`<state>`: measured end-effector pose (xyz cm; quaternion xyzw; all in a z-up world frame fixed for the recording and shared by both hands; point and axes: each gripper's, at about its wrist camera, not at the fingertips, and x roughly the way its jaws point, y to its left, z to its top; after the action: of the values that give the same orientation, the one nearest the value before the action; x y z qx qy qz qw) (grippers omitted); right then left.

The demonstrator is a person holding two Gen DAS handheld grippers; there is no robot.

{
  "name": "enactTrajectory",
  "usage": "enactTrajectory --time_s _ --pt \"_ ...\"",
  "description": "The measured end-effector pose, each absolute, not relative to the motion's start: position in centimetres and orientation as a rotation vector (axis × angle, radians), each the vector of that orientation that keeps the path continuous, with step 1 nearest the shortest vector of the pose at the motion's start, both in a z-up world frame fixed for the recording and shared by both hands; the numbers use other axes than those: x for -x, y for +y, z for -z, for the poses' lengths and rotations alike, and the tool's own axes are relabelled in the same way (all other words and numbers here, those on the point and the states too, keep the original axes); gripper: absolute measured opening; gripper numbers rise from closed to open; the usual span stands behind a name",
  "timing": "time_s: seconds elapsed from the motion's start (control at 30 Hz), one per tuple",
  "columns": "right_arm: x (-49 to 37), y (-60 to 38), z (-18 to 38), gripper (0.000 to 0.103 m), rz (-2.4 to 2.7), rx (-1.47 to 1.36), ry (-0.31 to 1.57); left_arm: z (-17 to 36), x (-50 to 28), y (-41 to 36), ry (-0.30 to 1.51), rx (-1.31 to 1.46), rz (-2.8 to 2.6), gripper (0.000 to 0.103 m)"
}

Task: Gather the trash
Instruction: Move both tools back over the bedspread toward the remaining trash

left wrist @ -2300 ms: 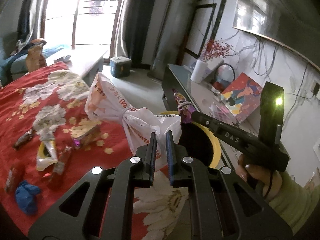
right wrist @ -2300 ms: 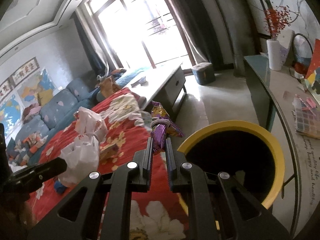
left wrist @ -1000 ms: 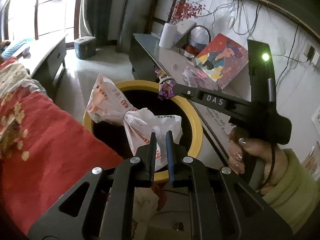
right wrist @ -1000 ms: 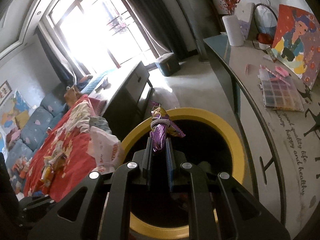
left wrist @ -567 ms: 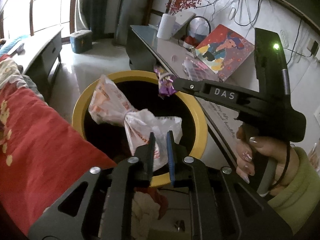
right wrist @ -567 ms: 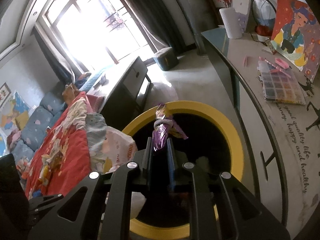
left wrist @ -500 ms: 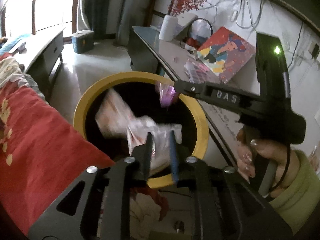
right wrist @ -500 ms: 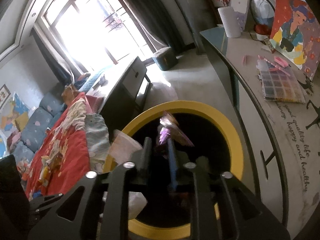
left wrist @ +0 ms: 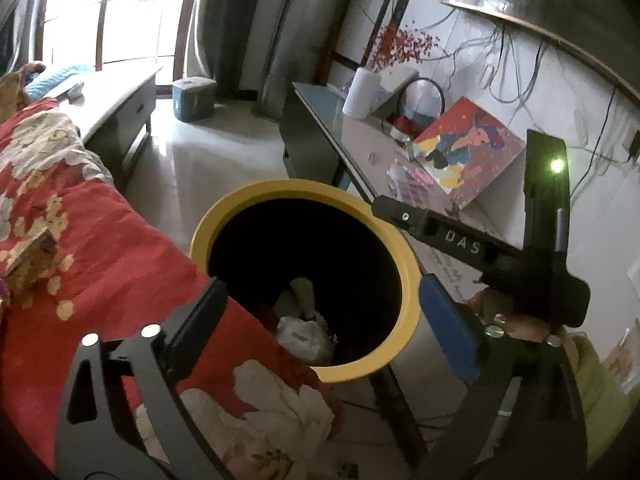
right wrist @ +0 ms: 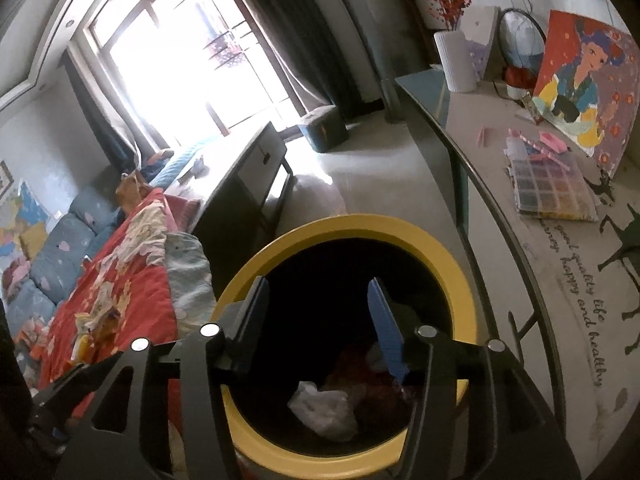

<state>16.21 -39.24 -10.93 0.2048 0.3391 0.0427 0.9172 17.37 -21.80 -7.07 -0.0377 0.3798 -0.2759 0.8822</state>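
With both of my grippers hanging over the bin, the drop looks done from my left wrist's view: my left gripper stands spread wide with nothing between its fingers, its jaws having just been opening, and a white bag lies down in the dark bottom of the bin. Across the yellow rim I see my right gripper held in my hand, its tip over the far edge of the bin. On my left the red flowered blanket comes right up against the bin's rim, and on the right the desk edge runs close beside it, so I judge the free way out is up and back toward me. From my right wrist's view, my right gripper is parted too, with nothing between its blue pad and its black one; its jaws have just been opening. Below it the white bag rests among reddish scraps at the bottom. Further off on the red flowered blanket a few wrappers lie scattered, so I judge more trash is left to fetch. Between the desk and the low cabinet the floor lies open, while the bin sits tight between blanket and desk.
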Motion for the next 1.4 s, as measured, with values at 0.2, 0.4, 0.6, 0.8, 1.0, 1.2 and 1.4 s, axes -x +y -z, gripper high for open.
enactTrajectory --time_s 0.2,0.4,0.6,0.8,1.0,1.2,1.4 --pt "-15.7 -38.1 9.8 0.062 -0.101 -0.402 0.670 6.1 -16.7 -20.3 0.771 0.099 0.533 0.092" --pt "-15.2 -36.8 8.9 0.066 -0.126 -0.383 0.655 5.2 -15.8 -18.7 0.744 0.102 0.491 0.092" --pt "-14.5 -35.6 8.0 0.066 -0.147 -0.362 0.642 4.2 -15.1 -16.7 0.709 0.124 0.446 0.092" --pt "-13.7 -33.7 6.7 0.066 -0.182 -0.336 0.620 3.1 -14.4 -15.1 0.667 0.133 0.400 0.092" --pt "-13.2 -31.3 5.6 0.067 -0.230 -0.302 0.600 2.2 -13.5 -13.4 0.621 0.123 0.355 0.092" --pt "-12.8 -29.4 4.7 0.067 -0.268 -0.272 0.591 1.4 -12.9 -11.3 0.584 0.137 0.304 0.092" --pt "-12.4 -27.6 4.0 0.070 -0.296 -0.242 0.581 0.9 -12.5 -8.7 0.556 0.165 0.250 0.092"
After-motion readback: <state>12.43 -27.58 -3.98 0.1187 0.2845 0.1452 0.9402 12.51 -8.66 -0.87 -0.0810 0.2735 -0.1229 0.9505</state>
